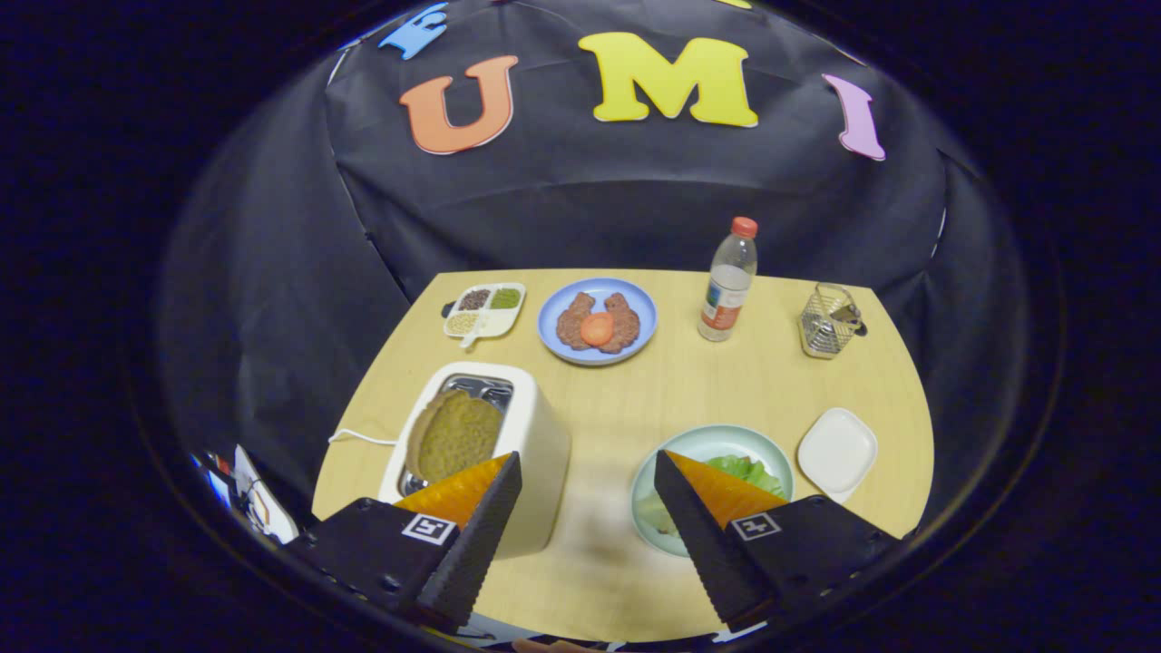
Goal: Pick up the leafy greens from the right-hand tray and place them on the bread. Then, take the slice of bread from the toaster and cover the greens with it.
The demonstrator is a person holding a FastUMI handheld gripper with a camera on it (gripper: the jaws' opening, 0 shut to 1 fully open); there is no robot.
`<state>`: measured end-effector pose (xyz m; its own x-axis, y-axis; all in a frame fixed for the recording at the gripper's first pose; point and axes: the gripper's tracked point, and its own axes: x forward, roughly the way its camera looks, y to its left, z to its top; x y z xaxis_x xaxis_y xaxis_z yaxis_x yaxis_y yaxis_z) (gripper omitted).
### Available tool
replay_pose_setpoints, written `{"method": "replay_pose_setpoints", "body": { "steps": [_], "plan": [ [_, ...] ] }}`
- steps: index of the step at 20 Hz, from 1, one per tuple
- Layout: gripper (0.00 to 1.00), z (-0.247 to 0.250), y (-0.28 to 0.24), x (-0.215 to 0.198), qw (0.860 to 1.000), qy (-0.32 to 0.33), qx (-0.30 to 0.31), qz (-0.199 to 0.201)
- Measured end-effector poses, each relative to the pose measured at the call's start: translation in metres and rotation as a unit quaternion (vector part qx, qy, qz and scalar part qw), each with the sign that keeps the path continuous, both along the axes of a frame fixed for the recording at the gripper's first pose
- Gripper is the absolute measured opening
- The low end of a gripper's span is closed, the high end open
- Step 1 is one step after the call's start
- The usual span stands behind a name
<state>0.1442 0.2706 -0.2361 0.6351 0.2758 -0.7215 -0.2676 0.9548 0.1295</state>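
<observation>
My gripper (588, 458) is open and holds nothing; its fingers stand wide apart above the table's near part. Behind the left finger stands a cream toaster (544, 453) with a brown slice of bread (453, 433) sticking up out of its slot. Behind the right finger is a pale green plate (703, 442) carrying leafy greens (748, 472), which the finger partly covers. A pale patch (655, 515) shows at the plate's left side beside the finger; I cannot tell what it is. Right of the plate sits a small white tray (836, 451) with nothing on it.
At the back of the wooden table (671, 390) are a blue plate (555, 331) with brown patties and a tomato slice, a water bottle (728, 283), a glass jar (827, 322) and a divided dish of grains (485, 310). The toaster's white cord (358, 438) trails left.
</observation>
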Motion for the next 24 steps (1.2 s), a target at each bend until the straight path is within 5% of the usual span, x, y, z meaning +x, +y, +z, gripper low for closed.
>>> {"method": "replay_pose_setpoints", "body": {
  "steps": [4, 10, 13, 18, 24],
  "plan": [
    [0.94, 0.005, 0.062, -0.006, 1.0, -0.017, -0.002, 0.026],
    [0.89, -0.021, 0.097, 0.001, 0.998, -0.037, -0.053, 0.001],
    [0.78, -0.041, 0.093, 0.006, 0.997, -0.017, -0.072, -0.036],
    [0.2, -0.054, 0.09, 0.013, 0.997, 0.012, -0.053, -0.051],
    [0.15, -0.018, 0.084, 0.005, 0.999, 0.003, -0.025, -0.029]
  ]
}}
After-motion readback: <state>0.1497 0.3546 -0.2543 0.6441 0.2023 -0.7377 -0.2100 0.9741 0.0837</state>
